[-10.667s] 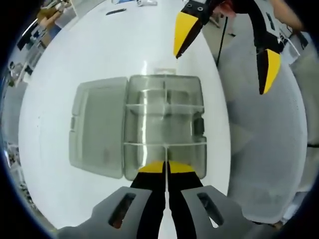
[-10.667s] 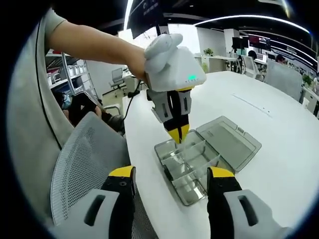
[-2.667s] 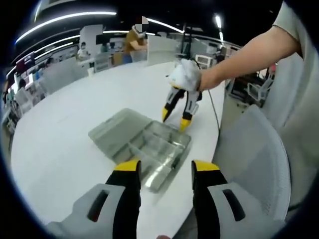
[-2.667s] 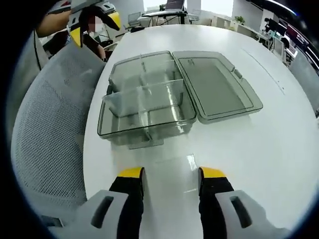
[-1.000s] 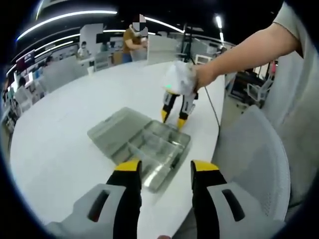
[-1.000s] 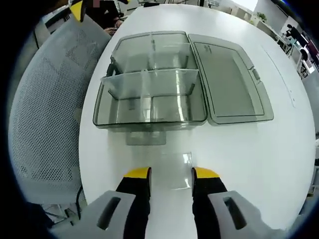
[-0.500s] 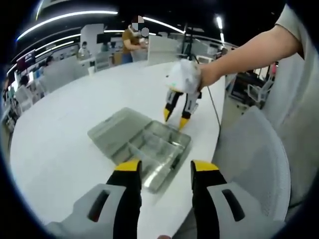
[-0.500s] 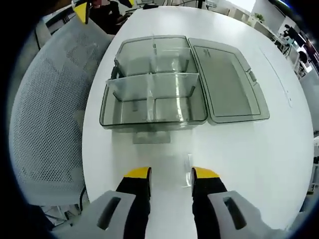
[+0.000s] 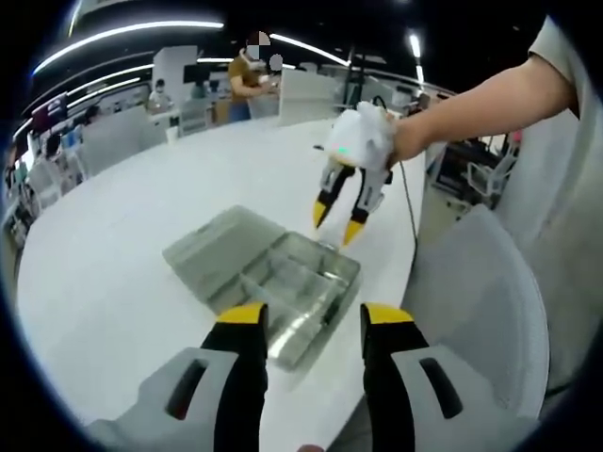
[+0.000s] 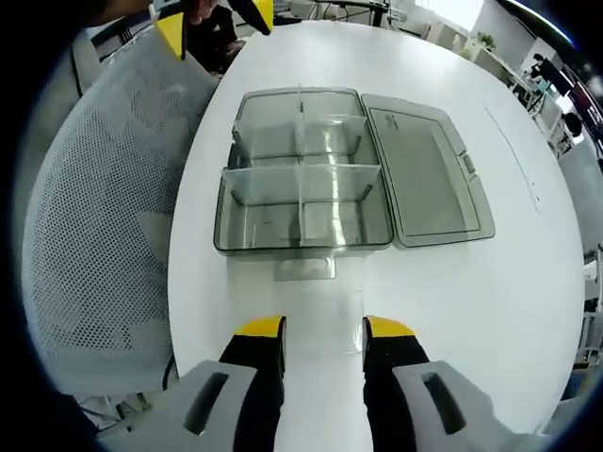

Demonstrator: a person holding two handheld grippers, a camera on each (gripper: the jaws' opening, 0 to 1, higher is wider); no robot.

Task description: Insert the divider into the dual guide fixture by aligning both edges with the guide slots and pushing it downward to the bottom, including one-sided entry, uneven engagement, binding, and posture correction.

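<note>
A clear grey compartment box lies on the white table, its lid folded open flat beside it. A long clear divider spans the box from wall to wall and looks level. Shorter partitions cross it. My right gripper hovers open above the table, short of the box's latch tab, with nothing between its fingers. In the left gripper view the same box sits ahead of my open left gripper, and the right gripper hangs open above the box's far end, held by a hand.
A grey mesh chair stands against the table edge beside the box, also seen as the chair on the right. The left gripper's yellow tips show beyond the box. Desks and people stand far back.
My right gripper has lifted and drawn back from the box, which looks smaller in its view. The left gripper has stayed put. The divider sits as before.
</note>
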